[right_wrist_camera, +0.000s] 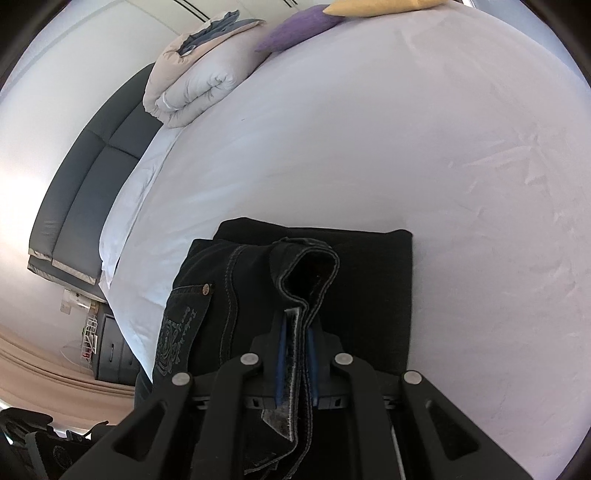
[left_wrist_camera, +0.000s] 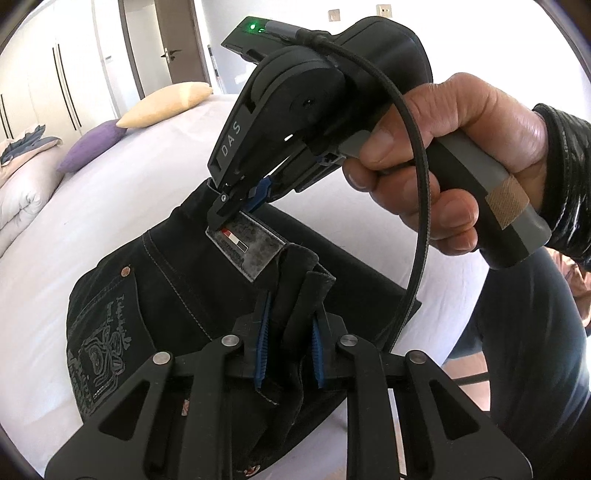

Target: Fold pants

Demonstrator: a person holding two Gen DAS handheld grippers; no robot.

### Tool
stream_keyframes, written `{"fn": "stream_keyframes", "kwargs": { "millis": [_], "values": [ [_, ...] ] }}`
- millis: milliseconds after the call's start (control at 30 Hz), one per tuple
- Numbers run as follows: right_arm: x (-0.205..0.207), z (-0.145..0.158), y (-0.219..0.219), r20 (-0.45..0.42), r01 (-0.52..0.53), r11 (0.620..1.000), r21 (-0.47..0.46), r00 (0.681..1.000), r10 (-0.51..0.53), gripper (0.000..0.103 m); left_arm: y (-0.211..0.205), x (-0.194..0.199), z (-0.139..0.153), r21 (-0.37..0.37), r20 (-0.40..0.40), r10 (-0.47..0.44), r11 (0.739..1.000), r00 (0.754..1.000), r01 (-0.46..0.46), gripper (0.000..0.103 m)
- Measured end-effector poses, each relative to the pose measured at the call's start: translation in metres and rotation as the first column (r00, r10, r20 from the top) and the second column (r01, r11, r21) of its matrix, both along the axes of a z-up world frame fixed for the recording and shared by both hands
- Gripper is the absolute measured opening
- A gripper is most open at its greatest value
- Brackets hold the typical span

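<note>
A: What are the left tongs (left_wrist_camera: 287, 354) doing?

B: Their blue ribbed pads (left_wrist_camera: 263, 347) stand narrow, clamped on a bunched fold of the waistband of the dark, near-black denim pants (left_wrist_camera: 177, 266).

A: And the right tongs (right_wrist_camera: 295, 362)?

B: Narrow too, gripping the waistband edge with its grey leather brand patch (left_wrist_camera: 245, 251). In the left view the person's hand (left_wrist_camera: 443, 173), in a glossy black sleeve (left_wrist_camera: 569, 184), squeezes that tool's handle, with a black cable (left_wrist_camera: 417, 236) looping down from it.

A: Where are the pants?

B: On the white bed sheet (right_wrist_camera: 369, 147), partly folded. The waist end is lifted in both tongs above a flat folded layer; an embroidered back pocket with a copper rivet (left_wrist_camera: 126, 272) faces up on the left.

A: Around them?

B: A purple cushion (right_wrist_camera: 299, 26) and a yellow cushion (right_wrist_camera: 376, 7) near the far edge, beside a rolled white duvet (right_wrist_camera: 192, 81).
</note>
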State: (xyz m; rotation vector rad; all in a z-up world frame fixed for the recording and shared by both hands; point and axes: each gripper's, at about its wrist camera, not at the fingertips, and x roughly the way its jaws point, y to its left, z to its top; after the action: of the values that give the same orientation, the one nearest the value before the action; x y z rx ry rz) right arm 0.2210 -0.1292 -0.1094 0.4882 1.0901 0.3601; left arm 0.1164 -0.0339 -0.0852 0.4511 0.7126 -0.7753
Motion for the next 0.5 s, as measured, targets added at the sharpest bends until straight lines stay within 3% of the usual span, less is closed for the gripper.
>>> {"fn": "stream_keyframes", "kwargs": {
  "millis": [500],
  "values": [
    [-0.011, -0.005, -0.028, -0.009, 0.046, 0.999, 0.027, 0.999, -0.046, 0.01, 0.007, 0.002, 0.004, 0.02, -0.004, -0.044, 0.999, 0.999, 0.044, 0.018]
  ]
}}
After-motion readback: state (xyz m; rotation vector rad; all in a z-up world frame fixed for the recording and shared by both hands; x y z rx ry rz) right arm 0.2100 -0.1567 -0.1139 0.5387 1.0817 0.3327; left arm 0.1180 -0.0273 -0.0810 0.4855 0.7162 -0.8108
